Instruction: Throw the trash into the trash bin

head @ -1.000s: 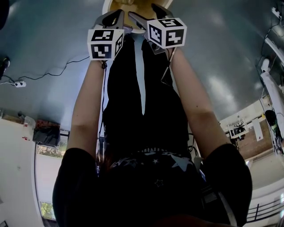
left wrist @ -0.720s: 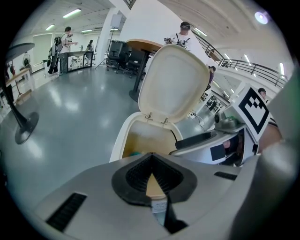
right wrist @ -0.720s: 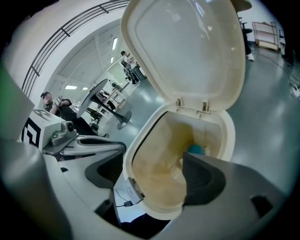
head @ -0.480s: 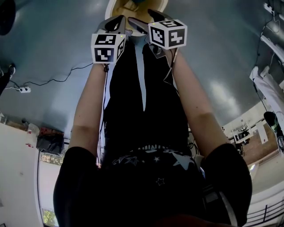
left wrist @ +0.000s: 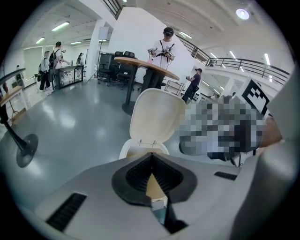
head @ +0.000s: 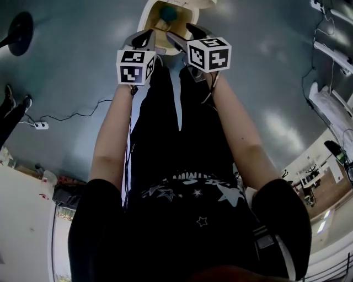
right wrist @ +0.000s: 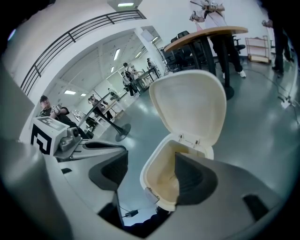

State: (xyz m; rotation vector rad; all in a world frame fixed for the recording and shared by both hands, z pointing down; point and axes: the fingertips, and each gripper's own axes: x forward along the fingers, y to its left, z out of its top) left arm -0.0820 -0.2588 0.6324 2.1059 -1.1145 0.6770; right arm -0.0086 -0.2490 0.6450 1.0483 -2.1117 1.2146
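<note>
Trash, a small teal lump [head: 169,12], lies inside the cream plastic bin [right wrist: 149,174], whose lid is raised. The left gripper [left wrist: 151,157] hangs above the bin with its jaws pressed together and empty. The right gripper [right wrist: 150,157] is beside it. Its jaws are wide apart, have just been closing slightly, and have nothing between them.

You have a glossy grey-blue floor [head: 71,66] under you, throwing back pale patches of the ceiling lights. The cream trash bin [right wrist: 159,171] stands straight on it, its lid [right wrist: 190,108] tipped up and back. A thin black cable [head: 83,114] snakes across the floor to a white power strip [head: 38,125] at your left. A round black stand base [left wrist: 26,150] sits flat further off. Behind the bin a tall round worktop [left wrist: 145,66] rises from the floor on a dark pedestal [left wrist: 131,93].
</note>
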